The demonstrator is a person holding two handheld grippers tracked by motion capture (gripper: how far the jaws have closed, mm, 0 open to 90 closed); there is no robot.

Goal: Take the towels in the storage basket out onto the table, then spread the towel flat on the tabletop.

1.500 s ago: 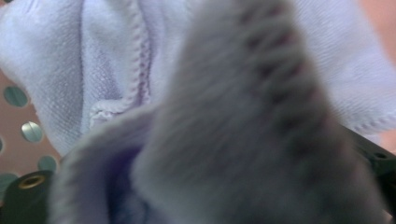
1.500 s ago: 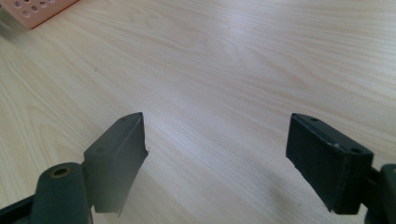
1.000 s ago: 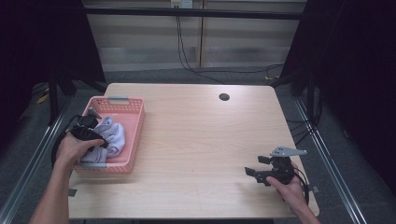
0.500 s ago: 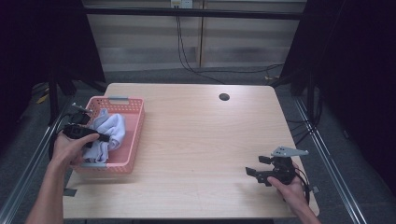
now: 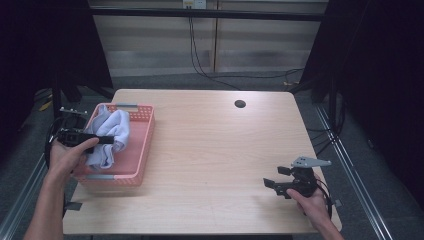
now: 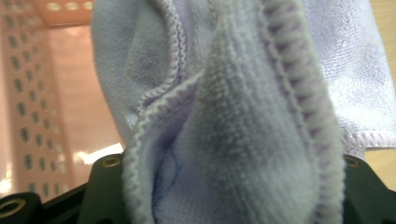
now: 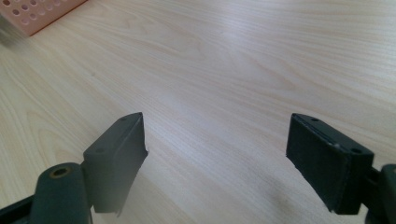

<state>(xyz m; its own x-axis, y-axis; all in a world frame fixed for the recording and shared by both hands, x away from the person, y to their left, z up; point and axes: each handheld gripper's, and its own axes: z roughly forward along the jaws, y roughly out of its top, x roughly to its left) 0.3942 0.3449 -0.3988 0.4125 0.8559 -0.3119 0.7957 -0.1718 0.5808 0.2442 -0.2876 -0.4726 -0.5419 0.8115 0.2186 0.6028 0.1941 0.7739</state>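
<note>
A pale lavender towel (image 5: 112,131) hangs bunched over the pink basket (image 5: 146,142) at the table's left side. My left gripper (image 5: 107,139) is shut on it from the left, just above the basket's rim. In the left gripper view the towel (image 6: 243,116) fills the space between the jaws, with the basket's perforated wall (image 6: 28,98) behind it. My right gripper (image 5: 273,185) rests near the front right corner of the table, open, with bare wood between its fingers (image 7: 119,144).
The wooden table (image 5: 220,150) has a dark round hole (image 5: 240,104) at the back. A corner of the pink basket (image 7: 37,14) shows far off in the right gripper view. Metal rails run along both sides of the table.
My left gripper has risen with the towel, pulling the cloth up out of the basket and a little toward the basket's left edge. The right gripper has stayed where it was.
</note>
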